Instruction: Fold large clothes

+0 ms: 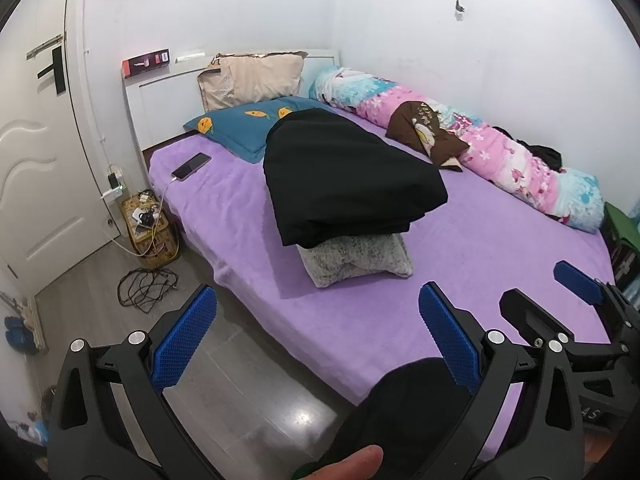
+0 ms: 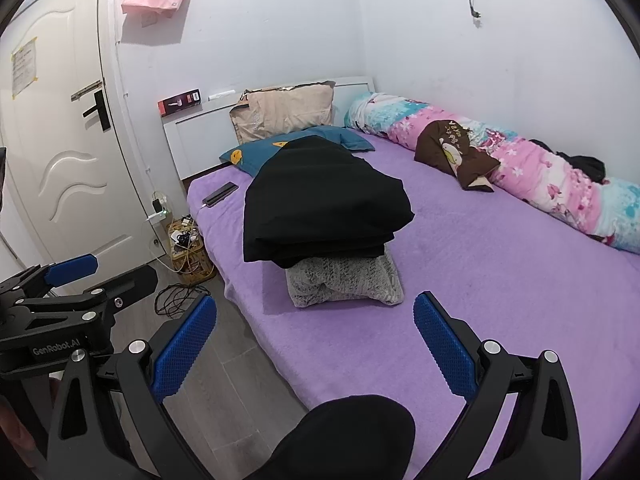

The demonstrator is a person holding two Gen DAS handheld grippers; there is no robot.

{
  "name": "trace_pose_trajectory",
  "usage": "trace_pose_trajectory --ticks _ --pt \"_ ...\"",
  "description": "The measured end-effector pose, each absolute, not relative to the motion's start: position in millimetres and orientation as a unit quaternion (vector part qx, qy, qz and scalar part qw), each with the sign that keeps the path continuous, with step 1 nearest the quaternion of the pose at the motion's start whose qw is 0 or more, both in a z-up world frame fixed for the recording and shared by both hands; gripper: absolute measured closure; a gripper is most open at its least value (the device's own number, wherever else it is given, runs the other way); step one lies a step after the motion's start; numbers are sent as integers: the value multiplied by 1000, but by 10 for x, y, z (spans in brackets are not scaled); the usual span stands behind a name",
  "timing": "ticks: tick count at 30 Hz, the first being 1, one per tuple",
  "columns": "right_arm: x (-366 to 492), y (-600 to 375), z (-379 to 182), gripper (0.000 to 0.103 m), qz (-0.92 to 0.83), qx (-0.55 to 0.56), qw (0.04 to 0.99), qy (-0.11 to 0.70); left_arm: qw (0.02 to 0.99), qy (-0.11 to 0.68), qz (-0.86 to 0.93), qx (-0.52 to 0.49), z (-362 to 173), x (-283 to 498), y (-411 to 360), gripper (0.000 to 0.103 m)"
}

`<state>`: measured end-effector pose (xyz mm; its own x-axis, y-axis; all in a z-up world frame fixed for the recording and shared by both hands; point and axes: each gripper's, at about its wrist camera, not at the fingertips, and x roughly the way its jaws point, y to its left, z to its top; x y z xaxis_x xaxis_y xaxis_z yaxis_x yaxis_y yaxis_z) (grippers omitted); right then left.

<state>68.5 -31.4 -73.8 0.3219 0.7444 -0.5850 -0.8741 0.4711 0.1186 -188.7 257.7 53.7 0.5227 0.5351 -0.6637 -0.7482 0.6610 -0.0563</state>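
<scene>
A folded black garment [image 1: 344, 176] lies on top of a folded grey fuzzy garment [image 1: 356, 258] in the middle of the purple bed [image 1: 460, 248]. The same stack shows in the right wrist view, black garment [image 2: 320, 200] over grey garment [image 2: 344, 284]. My left gripper [image 1: 318, 340] is open and empty, held above the bed's near edge, well short of the stack. My right gripper [image 2: 316, 344] is open and empty, also short of the stack; it shows at the right of the left wrist view [image 1: 560, 292]. The left gripper shows at the left of the right wrist view [image 2: 100, 272].
A phone [image 1: 191, 166] on a charging cable lies at the bed's left edge. A blue pillow [image 1: 244, 128], a beige pillow [image 1: 252, 80] and a rolled floral quilt [image 1: 500, 148] with a brown garment [image 1: 428, 128] line the head and far side. Cables [image 1: 146, 284] and a basket [image 1: 150, 228] sit on the floor by the door [image 2: 52, 152].
</scene>
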Motion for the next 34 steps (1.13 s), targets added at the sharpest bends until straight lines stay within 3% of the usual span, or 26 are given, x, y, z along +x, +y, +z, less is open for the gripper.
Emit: trace_pose_trajectory --ticks 34 --pt "676 -320 -734 6 506 -107 804 295 854 317 372 -177 561 -1922 2542 6"
